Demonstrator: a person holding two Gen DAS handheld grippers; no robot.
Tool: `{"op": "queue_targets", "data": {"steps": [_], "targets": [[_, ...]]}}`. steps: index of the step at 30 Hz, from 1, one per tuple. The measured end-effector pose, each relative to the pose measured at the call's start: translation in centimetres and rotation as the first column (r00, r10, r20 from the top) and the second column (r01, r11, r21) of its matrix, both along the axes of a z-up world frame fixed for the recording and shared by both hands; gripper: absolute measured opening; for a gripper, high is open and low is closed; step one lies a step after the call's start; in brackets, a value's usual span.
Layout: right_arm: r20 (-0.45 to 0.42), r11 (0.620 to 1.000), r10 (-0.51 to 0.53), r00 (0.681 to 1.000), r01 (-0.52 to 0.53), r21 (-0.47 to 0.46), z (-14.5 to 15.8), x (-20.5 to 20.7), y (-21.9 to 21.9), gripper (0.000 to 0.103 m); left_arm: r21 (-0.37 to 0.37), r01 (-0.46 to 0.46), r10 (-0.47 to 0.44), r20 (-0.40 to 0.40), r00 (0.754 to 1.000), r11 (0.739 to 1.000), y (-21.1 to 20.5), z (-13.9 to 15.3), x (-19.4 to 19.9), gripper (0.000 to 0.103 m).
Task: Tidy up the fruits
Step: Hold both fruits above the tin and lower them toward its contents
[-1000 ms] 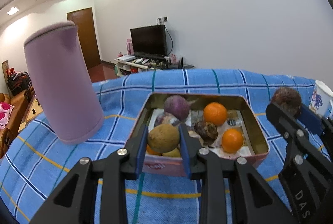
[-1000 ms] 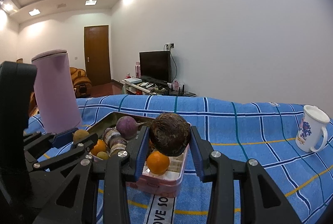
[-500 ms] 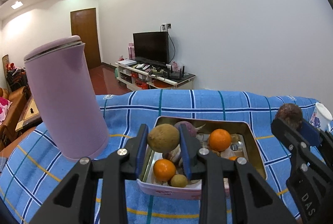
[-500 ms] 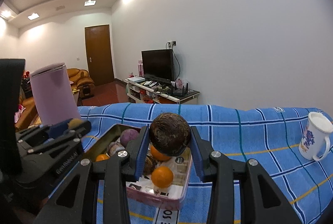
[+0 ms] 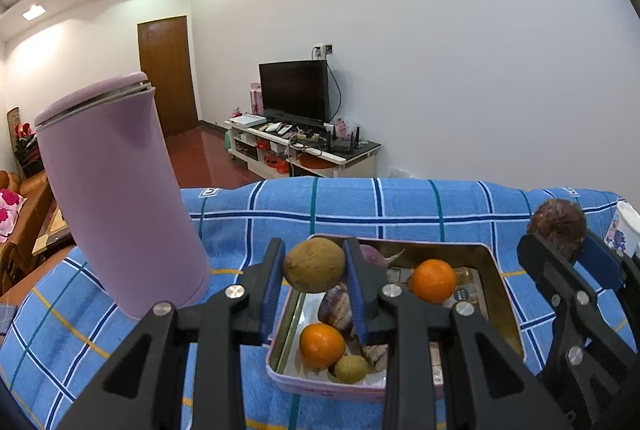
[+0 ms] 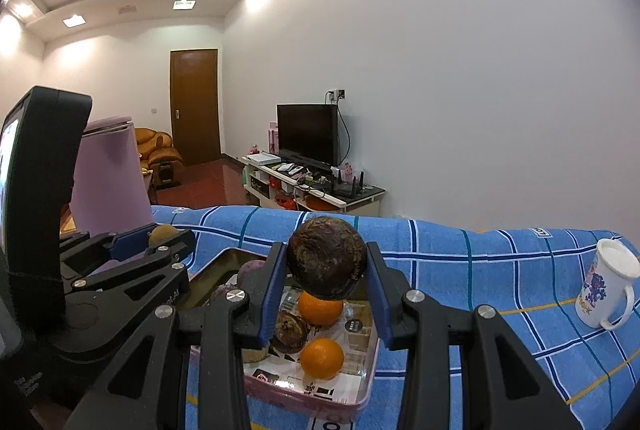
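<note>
At far left, a lilac cylindrical canister [image 5: 120, 198] stands upright on the bench, which is covered by a blue checked cloth [image 5: 400, 206].

Next to the right, my left gripper [image 5: 315, 270] has its jaws closed on a tan-brown oval fruit [image 5: 315, 264]; both blue pads press its sides, and it hangs clear above the near left corner of the tin.

The open rectangular tin [image 5: 502, 294] sits on the cloth right of the canister. It contains two oranges [image 5: 322, 345], one near the front [image 6: 322, 358] and one further back [image 5: 433, 281], a small tan fruit [image 5: 351, 369], a purplish round fruit [image 6: 250, 272] at the far end, and some dark mottled fruits [image 6: 292, 330].

My right gripper [image 6: 327, 264] has its jaws closed on a dark brown, rough-skinned round fruit [image 6: 327, 262], held above the tin over the rear orange.

At far right, a white printed mug [image 6: 608, 284] stands on the cloth, well apart from the tin.
</note>
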State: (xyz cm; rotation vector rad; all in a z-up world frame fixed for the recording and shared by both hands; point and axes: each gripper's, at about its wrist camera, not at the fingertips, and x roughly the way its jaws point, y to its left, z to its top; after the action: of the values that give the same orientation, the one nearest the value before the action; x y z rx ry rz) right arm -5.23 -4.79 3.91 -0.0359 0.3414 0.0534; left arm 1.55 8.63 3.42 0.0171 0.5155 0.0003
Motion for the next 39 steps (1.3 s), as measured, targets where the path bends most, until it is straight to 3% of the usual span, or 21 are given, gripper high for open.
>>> {"op": "queue_targets", "data": {"steps": [12,22,29,39], "targets": [[-0.043,0.996,-0.060,0.997,0.063,0.057,0.2,3.4,-1.1,0.041,-0.008,-0.015,0.015,-0.043,0.999,1.000,-1.0,-0.7,2.5,0.032],[-0.103,0.996,-0.067,0.992,0.072,0.050,0.3,6.3,-1.8,0.041,-0.019,-0.012,0.010,-0.076,0.997,1.000,-1.8,-0.7,4.2,0.032],[-0.231,0.999,-0.024,0.973,0.033,0.036,-0.9,8.9,-1.7,0.041,-0.035,-0.010,0.004,-0.169,0.986,0.999,-1.9,-2.0,5.6,0.032],[-0.346,0.999,-0.002,0.938,0.017,0.040,-2.7,10.5,-2.5,0.041,-0.022,0.026,-0.031,-0.263,0.964,0.999,-2.6,-3.9,6.3,0.032]]}}
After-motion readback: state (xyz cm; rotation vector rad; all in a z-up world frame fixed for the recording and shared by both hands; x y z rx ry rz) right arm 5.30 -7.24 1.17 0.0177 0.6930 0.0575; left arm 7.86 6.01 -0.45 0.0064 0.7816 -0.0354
